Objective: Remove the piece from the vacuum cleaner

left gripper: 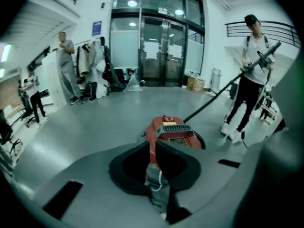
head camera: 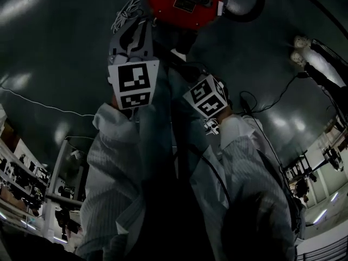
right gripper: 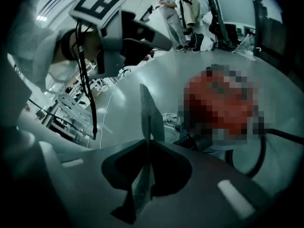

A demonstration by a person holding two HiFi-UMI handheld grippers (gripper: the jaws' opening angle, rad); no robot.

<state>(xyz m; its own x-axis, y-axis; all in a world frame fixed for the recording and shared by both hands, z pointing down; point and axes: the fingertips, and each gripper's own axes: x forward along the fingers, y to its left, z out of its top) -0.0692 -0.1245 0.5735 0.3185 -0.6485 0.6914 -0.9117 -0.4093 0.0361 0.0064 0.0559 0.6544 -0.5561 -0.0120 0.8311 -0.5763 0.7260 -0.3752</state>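
The red vacuum cleaner stands on the grey floor ahead of both grippers; it also shows in the left gripper view. A mosaic patch covers most of it in the right gripper view. My right gripper is shut on a thin grey sheet-like piece, seen edge-on and sticking out past the fingertips. Its marker cube shows in the head view. My left gripper stands open by a narrow slit, through which the vacuum's red and grey show. Nothing is seen pinched in it.
A person at the right holds the vacuum's long black wand. A white cable lies by the vacuum's left side, and a black cable crosses the floor at right. Glass doors and other people are far behind. Shelving stands at left.
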